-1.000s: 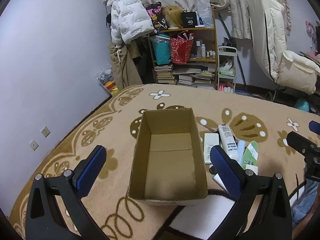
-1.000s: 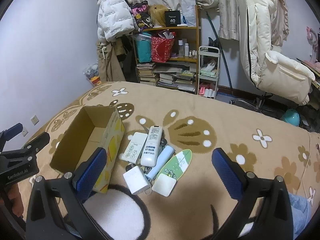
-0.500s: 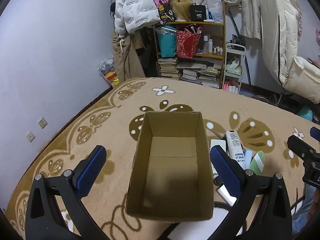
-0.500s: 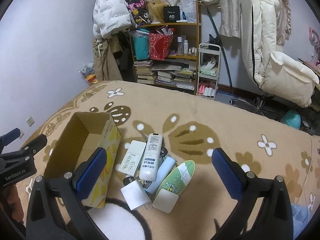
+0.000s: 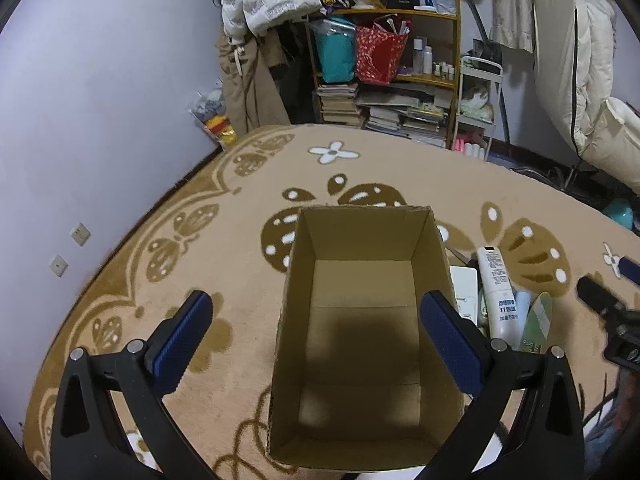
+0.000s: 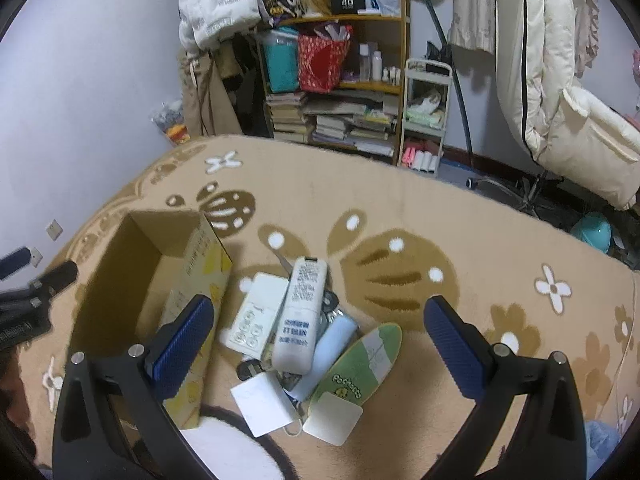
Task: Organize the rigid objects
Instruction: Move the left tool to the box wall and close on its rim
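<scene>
Cardboard box (image 5: 362,320) between spread left tongs (image 5: 316,336), remote (image 6: 299,312) beside it

The carpet (image 6: 460,216) is tan with brown leaf and butterfly motifs, white dots and white flowers. The cardboard box (image 5: 362,320) is plain brown inside; its outer side (image 6: 200,280) carries yellow print. The left gripper (image 5: 316,334) and right gripper (image 6: 318,338) have black frames with blue textured pads (image 6: 182,340). The remote control (image 6: 300,316) is white with dark lettering. The power strip (image 6: 256,316) is white. The cylinder (image 6: 328,348) is pale blue. The oval board (image 6: 362,364) is green and white, striped. The wall (image 5: 100,100) is pale lavender. The bag (image 6: 320,62) on the shelf is red, patterned.
</scene>
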Demonstrator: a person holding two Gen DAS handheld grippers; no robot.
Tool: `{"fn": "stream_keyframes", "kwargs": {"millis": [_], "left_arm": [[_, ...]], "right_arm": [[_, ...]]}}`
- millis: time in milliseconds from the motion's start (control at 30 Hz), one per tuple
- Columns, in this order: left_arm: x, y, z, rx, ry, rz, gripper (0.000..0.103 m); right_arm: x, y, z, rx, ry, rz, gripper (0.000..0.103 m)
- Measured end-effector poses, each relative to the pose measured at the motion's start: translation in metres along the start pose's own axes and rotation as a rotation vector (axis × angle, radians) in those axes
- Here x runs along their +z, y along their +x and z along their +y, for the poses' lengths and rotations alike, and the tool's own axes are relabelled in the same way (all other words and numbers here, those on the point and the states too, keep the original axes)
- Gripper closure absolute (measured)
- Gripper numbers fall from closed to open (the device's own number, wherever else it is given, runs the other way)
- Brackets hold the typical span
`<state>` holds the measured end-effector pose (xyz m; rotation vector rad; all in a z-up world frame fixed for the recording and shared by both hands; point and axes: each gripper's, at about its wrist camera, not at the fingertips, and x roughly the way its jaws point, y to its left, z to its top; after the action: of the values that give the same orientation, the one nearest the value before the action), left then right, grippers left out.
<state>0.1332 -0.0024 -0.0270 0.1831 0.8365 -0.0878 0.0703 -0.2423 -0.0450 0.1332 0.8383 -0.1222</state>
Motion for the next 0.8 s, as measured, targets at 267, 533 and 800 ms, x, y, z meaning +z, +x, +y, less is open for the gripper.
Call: {"fn": "stream_keyframes", "kwargs": {"millis": [267, 533, 800], "left_arm": [[-0.009, 0.031, 0.017, 0.042, 0.011, 0.060, 0.000], [-0.021, 0.058, 0.028, 0.087, -0.015, 0.162, 0.002], [-0.029, 0.065, 0.033, 0.029, -0.028, 0.223, 0.036]], "right_arm": [[-0.021, 0.036, -0.001, -0.007, 0.009, 0.098, 0.000], [-0.030, 0.052, 0.005, -0.015, 0.004, 0.141, 0.000], [-0.043, 0.062, 0.008, -0.075, 0.001, 0.212, 0.000]]}}
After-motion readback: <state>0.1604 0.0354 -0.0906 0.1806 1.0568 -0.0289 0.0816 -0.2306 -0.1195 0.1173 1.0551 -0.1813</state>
